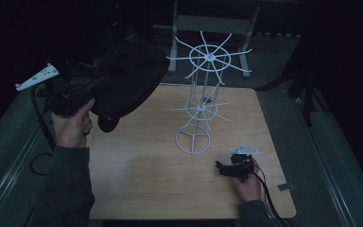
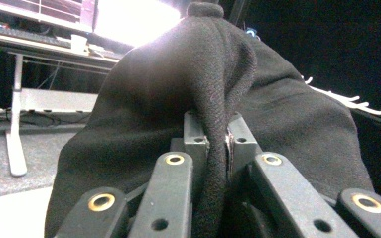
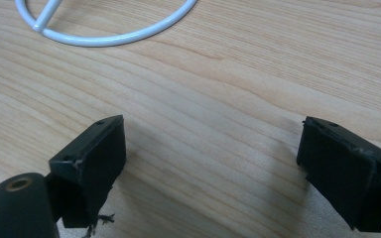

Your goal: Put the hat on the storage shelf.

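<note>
A black knitted cloth point(image 1: 127, 75), possibly a hat, hangs in the air over the table's far left corner. My left gripper point(image 1: 96, 89) is shut on it. In the left gripper view a fold of the cloth point(image 2: 178, 89) is pinched between the two metal pads point(image 2: 196, 136) of the left gripper point(image 2: 217, 141). A white wire rack point(image 1: 201, 106) with spoked tiers stands upright mid-table, just right of the cloth. My right gripper point(image 1: 223, 166) rests low at the table's near right, jaws wide apart. In its own view the right gripper point(image 3: 211, 163) has only bare wood between its jaws.
The light wooden table point(image 1: 146, 179) sits on grey flooring. The rack's round base ring point(image 3: 104, 34) lies just ahead of the right gripper. A white desk frame point(image 1: 212, 23) stands beyond the table's far edge. Cables trail from both grippers.
</note>
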